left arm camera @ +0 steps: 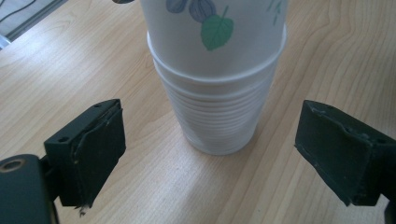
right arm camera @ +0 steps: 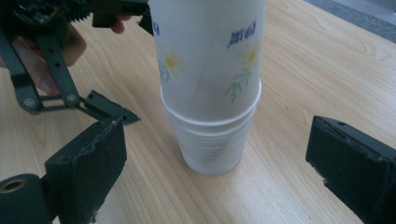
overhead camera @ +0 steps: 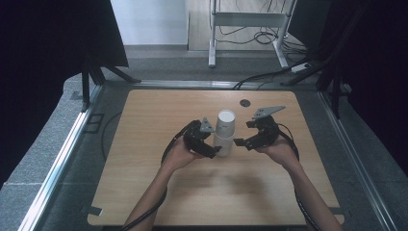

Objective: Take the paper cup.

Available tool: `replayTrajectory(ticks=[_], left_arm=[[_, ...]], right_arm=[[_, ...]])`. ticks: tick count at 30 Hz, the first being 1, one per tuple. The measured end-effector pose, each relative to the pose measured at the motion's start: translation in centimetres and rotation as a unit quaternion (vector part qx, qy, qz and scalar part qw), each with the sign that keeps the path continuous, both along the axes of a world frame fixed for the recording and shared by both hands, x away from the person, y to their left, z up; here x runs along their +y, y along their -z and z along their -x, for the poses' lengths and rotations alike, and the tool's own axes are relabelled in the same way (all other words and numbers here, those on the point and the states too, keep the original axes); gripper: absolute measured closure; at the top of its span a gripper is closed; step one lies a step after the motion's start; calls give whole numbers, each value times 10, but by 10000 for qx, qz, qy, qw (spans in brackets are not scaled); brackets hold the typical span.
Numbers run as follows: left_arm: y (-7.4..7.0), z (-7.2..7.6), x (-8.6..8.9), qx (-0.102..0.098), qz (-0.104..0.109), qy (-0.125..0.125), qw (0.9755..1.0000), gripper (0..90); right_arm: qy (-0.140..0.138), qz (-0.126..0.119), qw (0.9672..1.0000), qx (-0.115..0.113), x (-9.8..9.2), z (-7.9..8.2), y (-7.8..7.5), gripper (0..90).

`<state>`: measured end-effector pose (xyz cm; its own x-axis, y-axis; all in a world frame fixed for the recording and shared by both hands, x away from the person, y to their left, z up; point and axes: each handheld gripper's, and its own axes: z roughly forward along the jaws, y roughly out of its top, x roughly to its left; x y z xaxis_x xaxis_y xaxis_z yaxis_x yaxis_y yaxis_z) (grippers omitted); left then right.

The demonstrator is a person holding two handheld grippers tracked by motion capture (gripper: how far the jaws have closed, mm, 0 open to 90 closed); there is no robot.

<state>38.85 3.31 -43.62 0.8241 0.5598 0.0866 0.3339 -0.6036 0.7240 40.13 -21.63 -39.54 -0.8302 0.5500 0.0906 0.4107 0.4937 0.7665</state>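
1. the stack of paper cups [overhead camera: 224, 134] stands upright near the middle of the wooden table [overhead camera: 144, 183].
2. my left gripper [overhead camera: 217, 151] sits just left of its base, jaws wide, touching nothing.
3. my right gripper [overhead camera: 237, 142] sits just right of it, jaws wide too, pads off the cups.

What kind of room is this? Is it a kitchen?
Probably not a kitchen; it looks like a lab or test room. A bare wooden table stands between dark curtains, cables lie on the floor beyond, and a person's hand-held grippers flank stacked paper cups.
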Motion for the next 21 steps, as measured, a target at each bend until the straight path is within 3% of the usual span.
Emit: replayTrajectory(ticks=[21], left_arm=[[3, -15, -13, 139, 235, 147, 9995, 128]], right_arm=[[-45, -18, 10000, 25, 23, -20, -8, 110]])
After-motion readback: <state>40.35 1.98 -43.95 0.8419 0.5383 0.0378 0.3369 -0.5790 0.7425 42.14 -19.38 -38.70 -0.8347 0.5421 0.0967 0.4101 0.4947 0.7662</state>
